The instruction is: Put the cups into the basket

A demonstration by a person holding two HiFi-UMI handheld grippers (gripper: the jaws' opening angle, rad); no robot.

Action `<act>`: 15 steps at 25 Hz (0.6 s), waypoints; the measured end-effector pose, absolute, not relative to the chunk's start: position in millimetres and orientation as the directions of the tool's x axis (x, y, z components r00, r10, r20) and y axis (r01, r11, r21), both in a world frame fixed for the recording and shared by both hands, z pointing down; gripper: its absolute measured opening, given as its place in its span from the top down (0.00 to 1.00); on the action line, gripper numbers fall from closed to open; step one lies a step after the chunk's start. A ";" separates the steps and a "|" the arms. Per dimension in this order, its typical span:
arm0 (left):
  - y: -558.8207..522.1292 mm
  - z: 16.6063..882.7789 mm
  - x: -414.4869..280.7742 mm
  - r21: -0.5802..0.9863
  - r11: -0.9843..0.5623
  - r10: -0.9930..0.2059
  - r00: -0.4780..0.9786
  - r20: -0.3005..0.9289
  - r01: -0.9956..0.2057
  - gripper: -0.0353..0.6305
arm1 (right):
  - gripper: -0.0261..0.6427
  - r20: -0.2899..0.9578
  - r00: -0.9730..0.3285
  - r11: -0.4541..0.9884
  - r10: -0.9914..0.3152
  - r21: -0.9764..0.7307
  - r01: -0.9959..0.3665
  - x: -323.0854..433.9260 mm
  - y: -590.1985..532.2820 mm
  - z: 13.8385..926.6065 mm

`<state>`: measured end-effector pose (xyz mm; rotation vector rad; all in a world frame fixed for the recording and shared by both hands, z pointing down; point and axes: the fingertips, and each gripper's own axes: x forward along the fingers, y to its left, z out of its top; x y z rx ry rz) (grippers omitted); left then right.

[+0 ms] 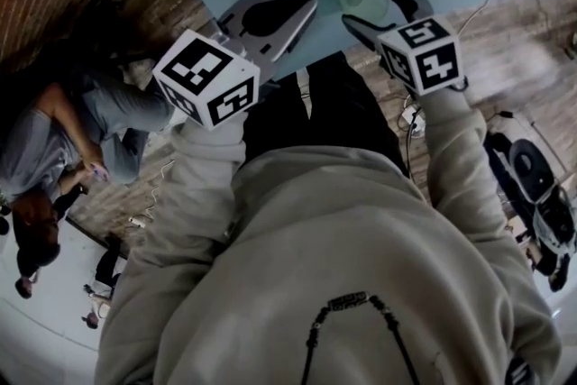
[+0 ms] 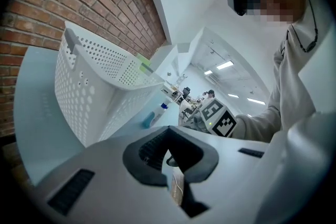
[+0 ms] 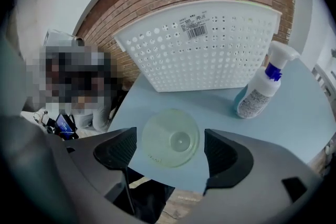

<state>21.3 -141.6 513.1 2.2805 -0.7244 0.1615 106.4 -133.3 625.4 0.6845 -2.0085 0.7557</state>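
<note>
Pale green and see-through, the cup [image 3: 170, 139] sits on the light blue worktop [image 3: 294, 128], close to its near corner, in the lower middle of the right gripper view. The right tool [image 3: 169, 145] hangs over it and points steeply down. Its two dark jaws are spread wide, one on each side of the cup, and neither touches it. I think they are wide so the cup can fit between them before they squeeze. The cup is not held yet.

The white basket [image 3: 210, 50] with many little holes sits farther back, in the upper middle of that view, by the brick wall. A spray bottle [image 3: 260, 92] stands at its right, well apart from the cup.

The left tool [image 2: 169, 150] is clenched with nothing in it. In the head view it waits left of the cup, likely to keep out of the way.

The cup looks thin, so the squeeze should be soft. It sits near the edge, so a bump could push it off.
</note>
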 end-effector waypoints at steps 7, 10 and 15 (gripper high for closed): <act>-137.2 522.8 11.0 0.616 -0.548 -0.474 0.817 0.329 -0.566 0.95 | 0.37 0.890 -0.420 0.702 -0.178 -0.184 -0.688 105.5 -131.2 641.7; -139.5 521.1 10.6 0.615 -0.549 -0.483 0.815 0.319 -0.566 0.95 | 0.37 0.909 -0.374 0.710 -0.183 -0.141 -0.690 104.6 -132.6 648.2; -138.1 513.5 6.8 0.626 -0.550 -0.487 0.821 0.298 -0.553 0.95 | 0.37 0.927 -0.325 0.718 -0.186 -0.097 -0.689 102.0 -131.9 651.4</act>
